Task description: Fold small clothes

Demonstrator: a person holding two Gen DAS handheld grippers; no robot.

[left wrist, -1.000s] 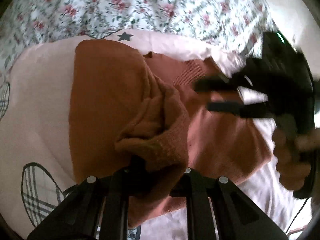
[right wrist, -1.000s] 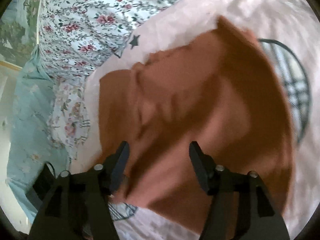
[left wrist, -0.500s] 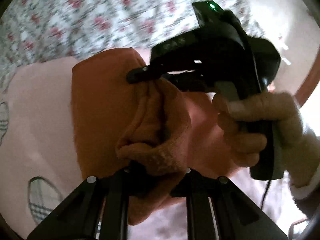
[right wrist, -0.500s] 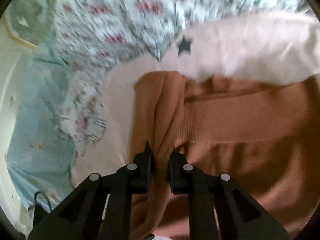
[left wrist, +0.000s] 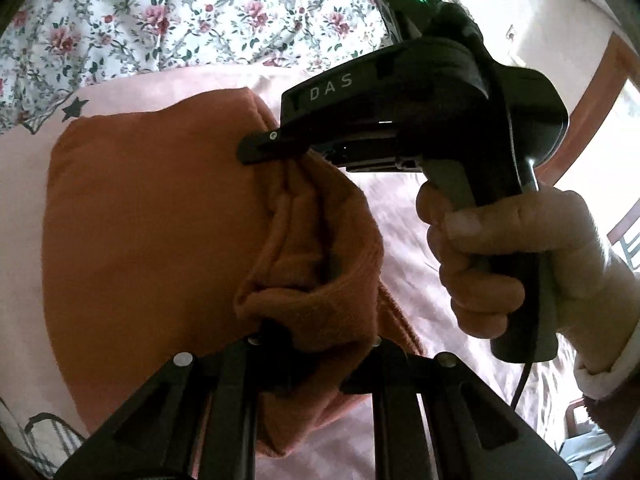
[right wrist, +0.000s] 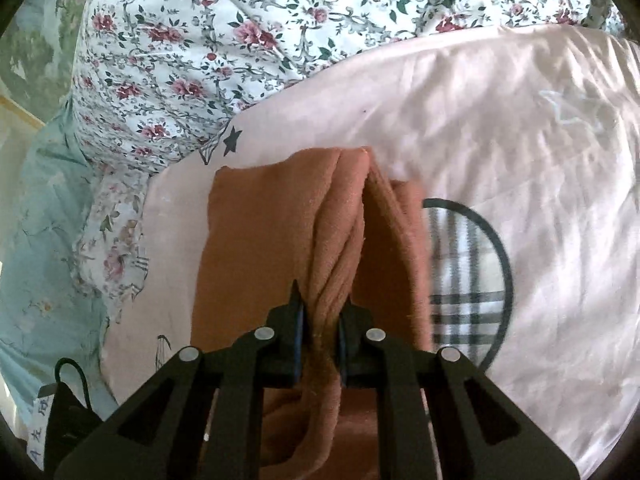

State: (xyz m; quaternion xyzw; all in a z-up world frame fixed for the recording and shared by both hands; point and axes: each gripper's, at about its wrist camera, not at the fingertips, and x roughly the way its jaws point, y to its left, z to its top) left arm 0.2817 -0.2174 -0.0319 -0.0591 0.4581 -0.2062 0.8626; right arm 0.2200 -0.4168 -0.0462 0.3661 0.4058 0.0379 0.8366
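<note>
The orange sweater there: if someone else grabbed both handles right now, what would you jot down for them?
Left gripper: shut on a bunched ribbed edge of the orange sweater.
Right gripper: shut on a gathered fold of the same sweater.
The sweater is held up over the pink sheet, with the floral quilt behind.
Done: both ends gripped, one layer brought over.
Left: lay it flat, finish folding, release.
</note>
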